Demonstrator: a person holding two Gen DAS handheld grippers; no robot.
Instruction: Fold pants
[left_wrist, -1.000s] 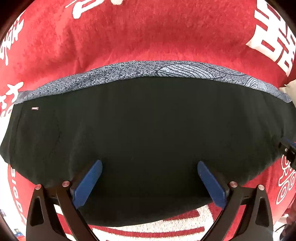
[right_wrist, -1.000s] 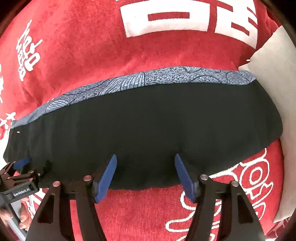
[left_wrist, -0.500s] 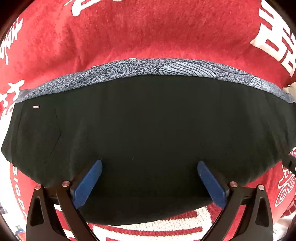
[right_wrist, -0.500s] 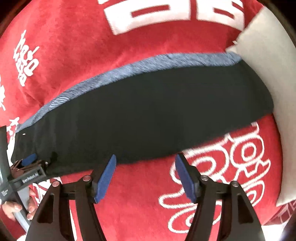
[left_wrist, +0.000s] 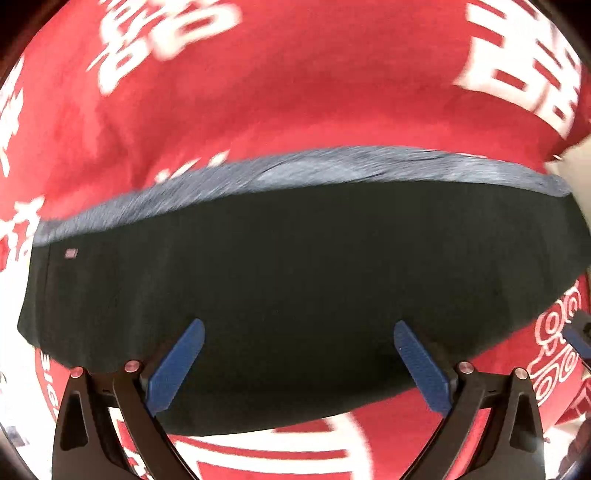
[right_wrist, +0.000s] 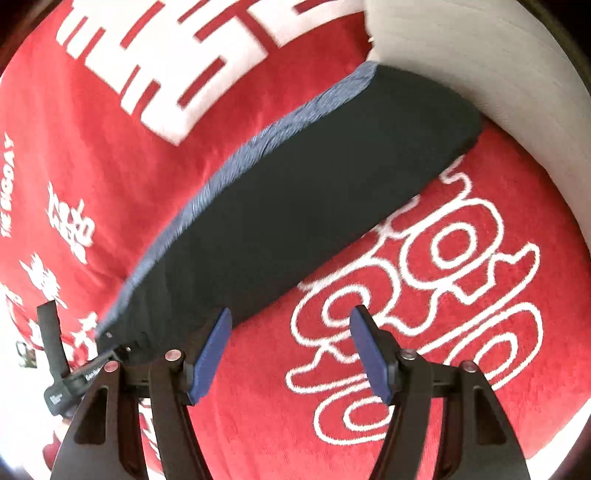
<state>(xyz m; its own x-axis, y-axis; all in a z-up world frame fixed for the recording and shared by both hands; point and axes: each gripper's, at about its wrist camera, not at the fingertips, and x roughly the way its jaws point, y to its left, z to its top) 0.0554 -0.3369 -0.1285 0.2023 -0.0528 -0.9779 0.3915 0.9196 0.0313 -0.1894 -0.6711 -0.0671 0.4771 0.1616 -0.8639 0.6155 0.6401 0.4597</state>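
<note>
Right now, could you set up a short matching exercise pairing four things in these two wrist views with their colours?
Column A:
1. pants body
2. patterned strip along the far edge of the pants
3. blanket
4. pads of the left claw

Column B:
a. red with white characters
b. solid blue
c. black
d. grey-blue

Pairs: 1-c, 2-d, 3-a, 4-b

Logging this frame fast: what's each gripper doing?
Left gripper: open, empty, over the pants.
Right gripper: open, empty, over the blanket.
</note>
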